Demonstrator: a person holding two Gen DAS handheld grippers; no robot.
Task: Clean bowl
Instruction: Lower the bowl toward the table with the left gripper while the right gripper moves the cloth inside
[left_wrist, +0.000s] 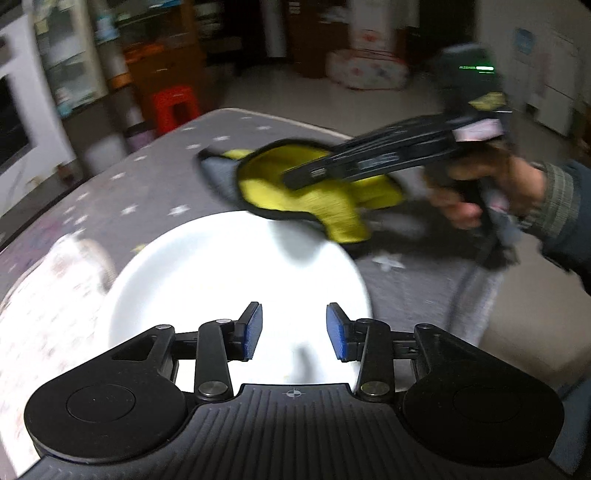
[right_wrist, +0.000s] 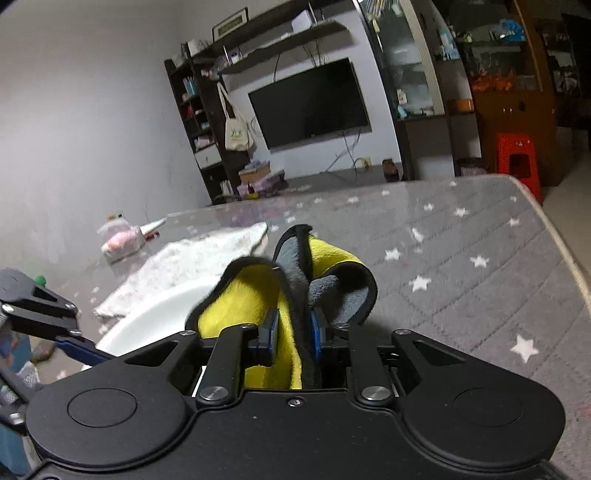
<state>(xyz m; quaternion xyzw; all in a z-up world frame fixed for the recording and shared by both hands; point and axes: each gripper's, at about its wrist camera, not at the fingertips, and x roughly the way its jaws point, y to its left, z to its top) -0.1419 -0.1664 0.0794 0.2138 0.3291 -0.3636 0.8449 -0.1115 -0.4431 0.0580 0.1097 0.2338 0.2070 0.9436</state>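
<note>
A white bowl (left_wrist: 236, 280) sits on the grey star-patterned table (left_wrist: 110, 192), right in front of my left gripper (left_wrist: 294, 330), which is open with its blue pads over the bowl's near rim. My right gripper (right_wrist: 291, 338) is shut on a yellow and grey cloth (right_wrist: 258, 295). In the left wrist view the cloth (left_wrist: 295, 192) hangs at the bowl's far rim, under the right gripper (left_wrist: 306, 175). The bowl's rim shows white (right_wrist: 155, 314) to the left of the cloth in the right wrist view.
A white patterned cloth (left_wrist: 48, 295) lies on the table left of the bowl, also seen in the right wrist view (right_wrist: 192, 258). A small plastic container (right_wrist: 122, 236) stands at the table's far left. A red stool (right_wrist: 517, 158) stands past the far edge.
</note>
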